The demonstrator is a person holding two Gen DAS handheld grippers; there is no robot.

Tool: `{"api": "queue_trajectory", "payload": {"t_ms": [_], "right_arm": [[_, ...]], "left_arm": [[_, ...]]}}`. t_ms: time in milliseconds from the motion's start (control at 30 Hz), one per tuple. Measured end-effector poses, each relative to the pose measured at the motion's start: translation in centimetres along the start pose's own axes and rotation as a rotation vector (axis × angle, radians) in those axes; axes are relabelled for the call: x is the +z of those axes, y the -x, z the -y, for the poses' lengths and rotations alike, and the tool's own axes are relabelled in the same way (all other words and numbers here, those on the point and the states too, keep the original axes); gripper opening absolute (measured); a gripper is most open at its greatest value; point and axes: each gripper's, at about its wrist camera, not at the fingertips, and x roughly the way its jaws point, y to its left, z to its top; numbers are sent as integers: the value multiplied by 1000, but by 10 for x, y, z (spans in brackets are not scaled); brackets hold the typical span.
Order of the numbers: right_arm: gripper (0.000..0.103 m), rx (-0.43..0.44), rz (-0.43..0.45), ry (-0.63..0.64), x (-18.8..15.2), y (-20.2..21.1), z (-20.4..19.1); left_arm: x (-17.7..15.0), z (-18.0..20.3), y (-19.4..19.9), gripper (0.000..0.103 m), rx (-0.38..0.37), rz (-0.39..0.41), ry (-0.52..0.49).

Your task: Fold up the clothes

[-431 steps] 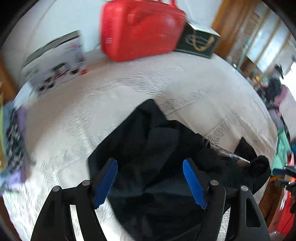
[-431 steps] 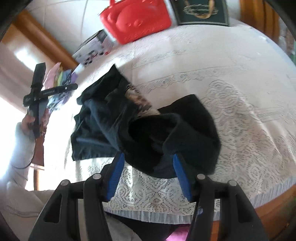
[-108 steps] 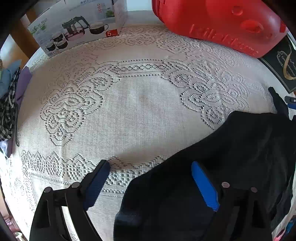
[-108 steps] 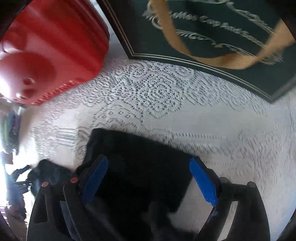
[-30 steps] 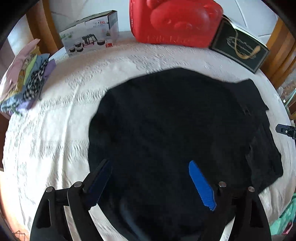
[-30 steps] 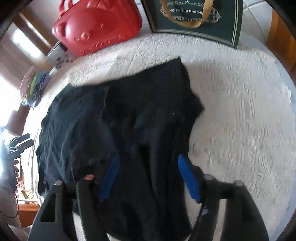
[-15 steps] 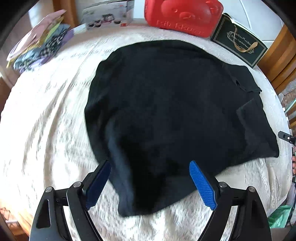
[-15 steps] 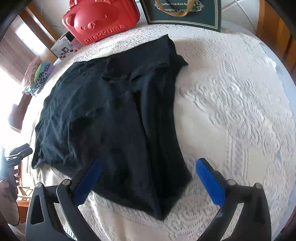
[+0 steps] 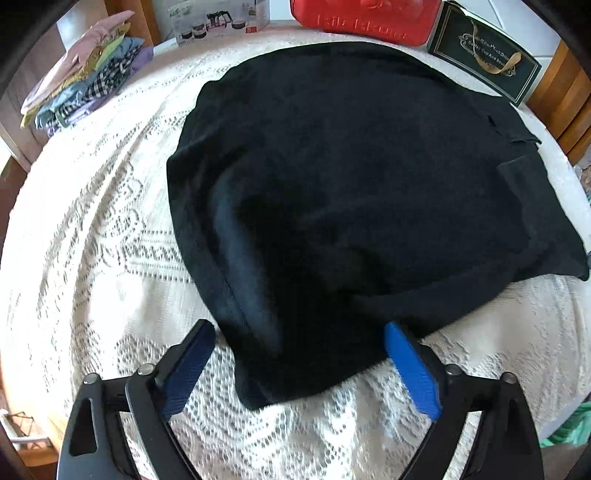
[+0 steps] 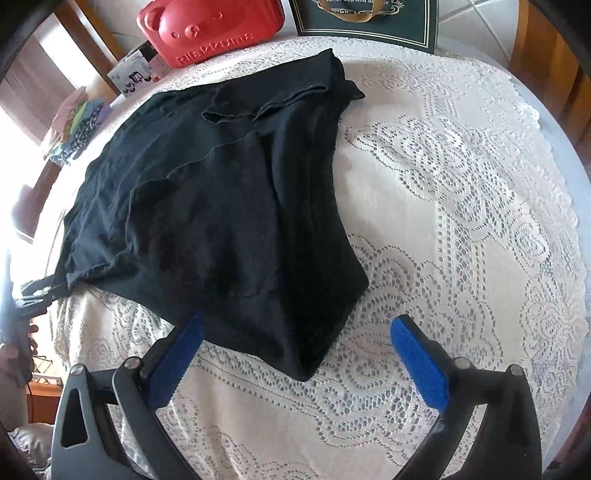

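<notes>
- A black garment (image 9: pixel 351 184) lies spread out flat on a table covered in a white lace tablecloth (image 9: pixel 92 240), taking up most of the middle.
- The left gripper (image 9: pixel 301 363) hovers over the near hem with its blue-padded jaws wide apart, holding nothing; the hem's lowest corner lies between the pads.
- The right gripper (image 10: pixel 295 356) is likewise wide open and empty, its fingers straddling the garment's (image 10: pixel 221 203) near corner on the lace (image 10: pixel 461 221).
- From the right wrist view, a sleeve-like fold lies doubled over the top near the far edge.
- At the far edge of the table stand a red bear-faced case (image 10: pixel 210 26), a dark green gift box with a gold ribbon (image 9: pixel 484 51), and a carton printed with a tea set (image 9: pixel 218 18).
- A stack of folded coloured clothes (image 9: pixel 81 74) sits at the far left edge, well apart from the black garment.
</notes>
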Motion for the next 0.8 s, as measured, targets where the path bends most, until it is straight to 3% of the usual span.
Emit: {"api": "queue_trajectory", "payload": {"t_ms": [200,500,567,633,667,700,767,800], "right_arm": [[103,-16,-6,38,-6,-9,-8],[103,-58,52,123,-9,-13,-26],[103,-63,45,131,-7,-13,-30],[101,-67,37,139,-5,-14,-33],[89,-70,33,143,-4,-14,-35],[83,-72,30,147,-3,-14,-37],[40,-77,22,155,-1,-14,-40],[31,-79,18,159,0,-14,-42]], "left_arm": [[-2,-5,-2,103,2,-6,4],[-13,-9,1,102,-4,6,12],[-12,-5,3,93,-9,22,13],[-11,1,9,72,-13,36,0],[-10,3,11,51,-11,38,-8],[-8,6,13,37,-17,30,-13],[0,13,14,25,-28,13,-28],[4,15,14,21,-22,10,-41]]}}
